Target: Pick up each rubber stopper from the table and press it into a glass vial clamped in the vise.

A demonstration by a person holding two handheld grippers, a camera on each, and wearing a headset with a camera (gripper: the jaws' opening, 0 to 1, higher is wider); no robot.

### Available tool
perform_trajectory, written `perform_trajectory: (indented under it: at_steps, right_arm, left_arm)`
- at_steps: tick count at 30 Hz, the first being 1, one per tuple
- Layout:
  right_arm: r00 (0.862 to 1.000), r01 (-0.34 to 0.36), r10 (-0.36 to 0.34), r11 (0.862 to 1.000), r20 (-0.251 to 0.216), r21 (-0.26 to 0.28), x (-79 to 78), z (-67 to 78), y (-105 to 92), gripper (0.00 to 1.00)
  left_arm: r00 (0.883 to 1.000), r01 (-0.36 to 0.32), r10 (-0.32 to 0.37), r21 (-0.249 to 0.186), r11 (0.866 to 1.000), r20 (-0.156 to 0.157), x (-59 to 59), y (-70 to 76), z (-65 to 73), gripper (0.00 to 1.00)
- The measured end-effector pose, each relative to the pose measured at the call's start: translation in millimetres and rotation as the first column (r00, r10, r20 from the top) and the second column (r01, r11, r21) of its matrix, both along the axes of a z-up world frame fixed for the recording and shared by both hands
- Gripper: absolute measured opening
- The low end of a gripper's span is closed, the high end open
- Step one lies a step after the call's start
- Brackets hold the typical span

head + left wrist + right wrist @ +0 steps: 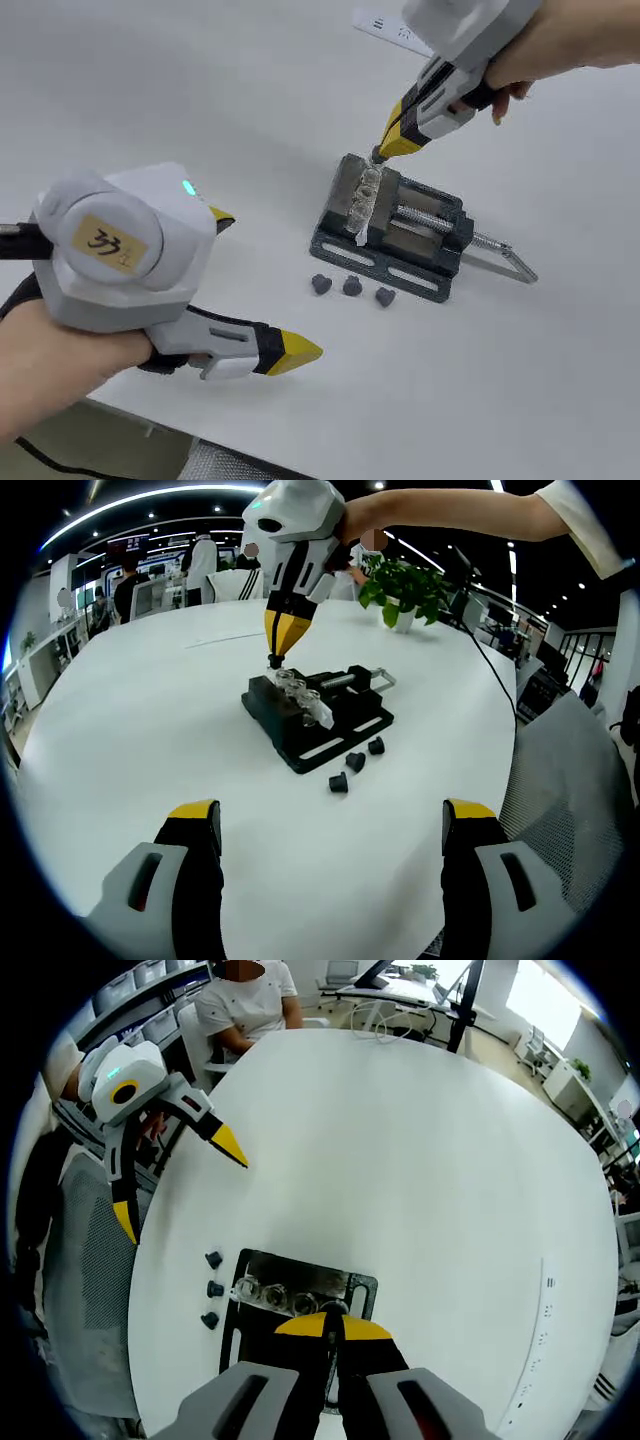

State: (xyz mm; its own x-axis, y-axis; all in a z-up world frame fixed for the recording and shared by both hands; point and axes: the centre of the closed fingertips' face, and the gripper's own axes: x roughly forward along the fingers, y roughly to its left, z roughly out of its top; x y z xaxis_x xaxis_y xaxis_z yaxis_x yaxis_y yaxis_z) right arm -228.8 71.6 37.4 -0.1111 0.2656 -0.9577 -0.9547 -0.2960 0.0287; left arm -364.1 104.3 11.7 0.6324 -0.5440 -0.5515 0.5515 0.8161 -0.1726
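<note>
Head view: right gripper (383, 152), jaws together, set upon the vials (366, 198) at upper centre; left gripper view: stoppers (355, 762) shown mid-frame, straight ahead of the left gripper's (332, 812) parted jaws; right gripper view: stoppers placed left of the vise (310, 1272).

— Where are the stoppers?
— Three dark grey rubber stoppers (352, 286) lie in a row at lower centre, just below the black vise (343, 254).
— The vials?
— Clear glass vials (365, 200) clamped in a row; a fourth stopper (378, 157) sits at the topmost mouth.
</note>
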Motion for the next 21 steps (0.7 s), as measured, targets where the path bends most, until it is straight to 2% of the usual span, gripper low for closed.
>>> perform_trajectory:
  at_steps: [2,6,17,21]
  right_arm:
    - [1.0,0.009,-0.009,1.0,-0.002,-0.003,6.7,-2.6,1.9,0.0]
    - [1.0,0.009,-0.009,1.0,-0.005,0.002,10.2,-4.6,3.1,0.0]
    - [0.999,-0.031,0.032,0.998,0.021,-0.056,4.1,-5.3,0.5,0.0]
    - [1.0,-0.02,0.021,0.998,0.013,-0.062,5.1,-6.0,0.6,0.0]
  left_arm:
    - [1.0,0.004,-0.004,-0.001,1.0,0.0,1.7,-1.6,-0.2,0.9]
    - [1.0,0.005,-0.005,-0.005,1.0,0.002,4.0,-3.1,0.1,0.9]
    - [1.0,-0.001,0.001,-0.011,1.0,-0.007,6.9,-4.6,-3.7,0.9]
    - [1.0,0.003,-0.003,-0.012,1.0,-0.008,9.0,-6.4,-3.9,0.9]
